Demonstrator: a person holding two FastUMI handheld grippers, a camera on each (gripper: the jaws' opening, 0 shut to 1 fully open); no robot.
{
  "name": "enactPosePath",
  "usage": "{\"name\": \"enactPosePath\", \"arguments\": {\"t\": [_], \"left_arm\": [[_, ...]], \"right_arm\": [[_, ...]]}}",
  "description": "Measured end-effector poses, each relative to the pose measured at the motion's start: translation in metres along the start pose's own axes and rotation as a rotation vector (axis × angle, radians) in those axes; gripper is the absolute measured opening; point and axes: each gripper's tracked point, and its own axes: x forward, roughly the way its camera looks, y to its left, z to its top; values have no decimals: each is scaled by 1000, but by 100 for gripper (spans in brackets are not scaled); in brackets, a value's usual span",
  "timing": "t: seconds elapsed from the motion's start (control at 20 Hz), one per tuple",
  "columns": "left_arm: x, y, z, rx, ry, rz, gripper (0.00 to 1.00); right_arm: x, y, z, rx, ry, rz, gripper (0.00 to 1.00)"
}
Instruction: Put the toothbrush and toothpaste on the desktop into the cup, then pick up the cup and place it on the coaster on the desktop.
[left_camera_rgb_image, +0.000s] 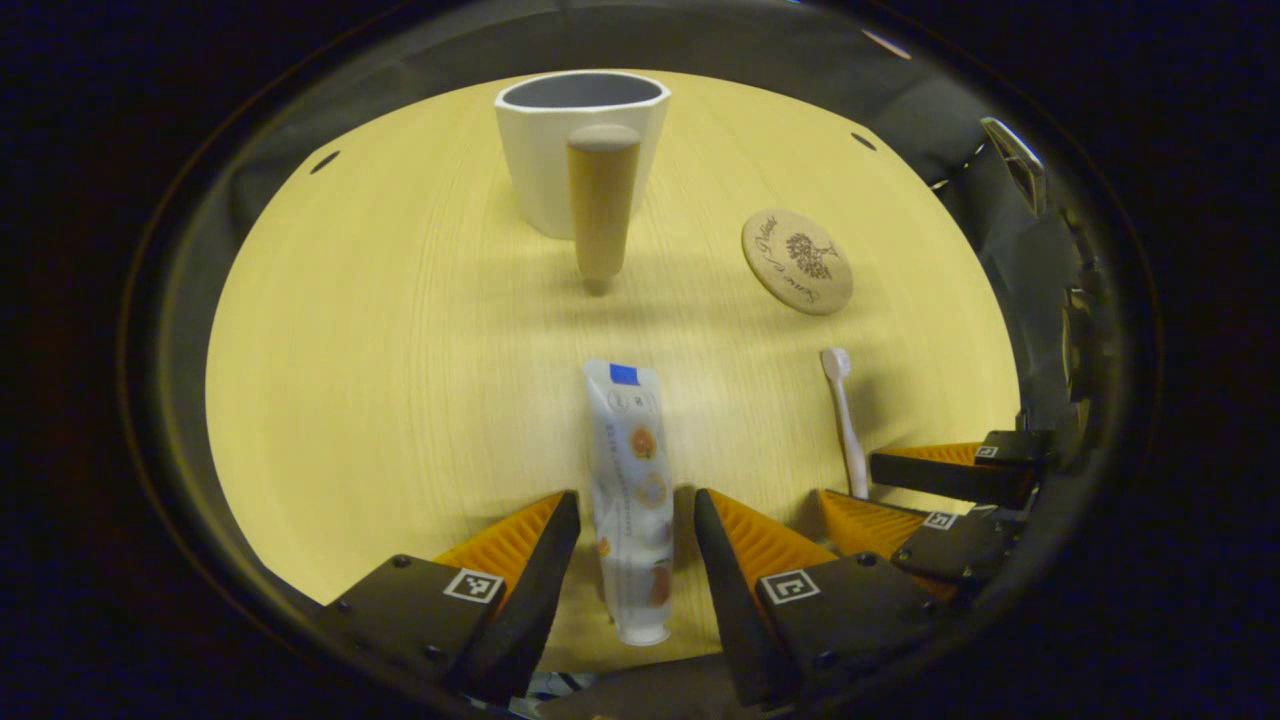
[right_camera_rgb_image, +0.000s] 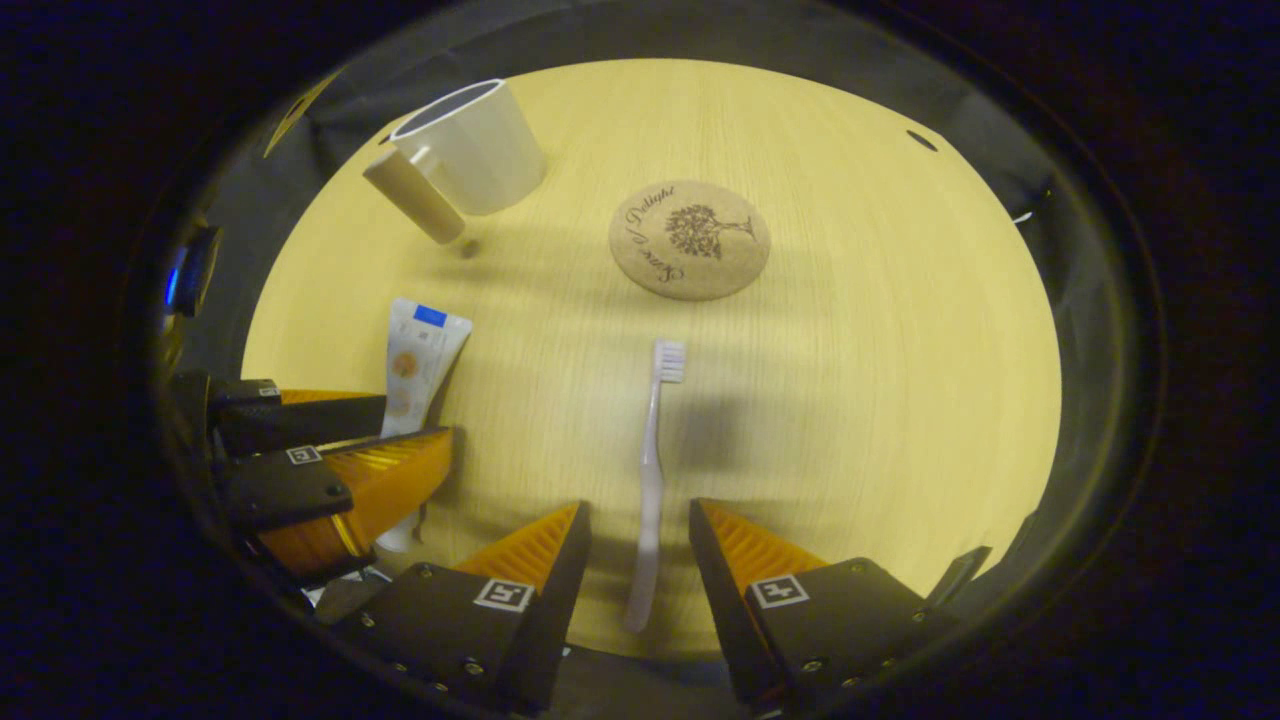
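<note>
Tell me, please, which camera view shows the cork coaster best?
The right gripper view: the cork coaster lies near the middle of the wooden desktop, seen almost from above, round and whole, its printed tree plain. In the left gripper view the same coaster is smaller, off to the right and foreshortened.

The pale wood-grain worktop (right_camera_rgb_image: 850, 400) carries a white cup (left_camera_rgb_image: 580, 140) with a wooden handle toward its far edge. A round cork coaster (right_camera_rgb_image: 690, 240) lies nearer the middle. Toward the near edge, a toothpaste tube (left_camera_rgb_image: 632, 490) and a toothbrush (right_camera_rgb_image: 652, 470) lie flat, apart.
</note>
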Motion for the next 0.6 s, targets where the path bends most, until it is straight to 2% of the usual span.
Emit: {"name": "enactPosePath", "arguments": {"t": [0.1, 0.15, 0.2, 0.25, 0.35, 0.4, 0.45, 0.6], "left_arm": [[0, 3, 0, 6, 1, 7, 67], [0, 3, 1, 10, 0, 14, 63], [0, 4, 0, 6, -3, 13, 62], [0, 3, 0, 10, -3, 14, 58], [0, 2, 2, 10, -12, 11, 58], [-1, 3, 2, 17, -9, 18, 53], [0, 2, 1, 30, -11, 18, 49], [0, 1, 3, 46, -25, 21, 45]], "right_arm": [[2, -5, 2, 1, -8, -19, 62], [3, -8, 1, 7, -7, -29, 51], [0, -8, 0, 3, -1, -25, 39], [1, -10, 1, -4, -5, -30, 38], [1, -9, 0, -40, -5, -36, 36], [-1, -14, 2, -21, -30, -61, 37], [-2, -12, -1, -39, -16, -60, 15], [1, -12, 0, -30, -41, -40, 17]]}}
